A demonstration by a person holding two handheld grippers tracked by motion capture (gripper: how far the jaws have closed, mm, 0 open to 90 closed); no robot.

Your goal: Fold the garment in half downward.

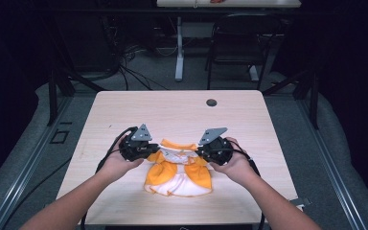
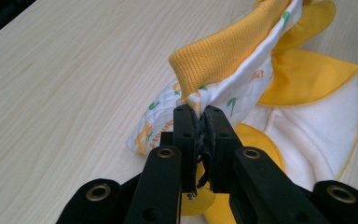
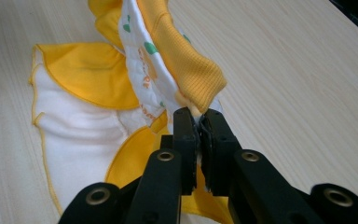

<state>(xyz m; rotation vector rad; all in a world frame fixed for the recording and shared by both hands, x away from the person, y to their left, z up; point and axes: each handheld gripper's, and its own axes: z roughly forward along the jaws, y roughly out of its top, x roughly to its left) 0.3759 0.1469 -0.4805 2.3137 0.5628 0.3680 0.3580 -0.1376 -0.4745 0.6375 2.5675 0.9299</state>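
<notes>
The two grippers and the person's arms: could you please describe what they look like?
Both the left gripper and the right gripper are black, each topped by a grey three-cornered plate and trailing a black cable. Their jaws are flat black bars joined by brass-coloured rivets. The forearms are bare, with no sleeves in sight.

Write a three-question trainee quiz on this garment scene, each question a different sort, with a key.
1. True or false: both tools, left tool and right tool, are shut on the garment.
2. Multiple choice: which part does each tool pinch? A. the white hem nearest the person; B. an end of the ribbed yellow band at the top; C. a loose button.
3. Fill in: the garment's lower part rests on the wooden ____.

Key: 1 true; 2 B; 3 table.
</notes>
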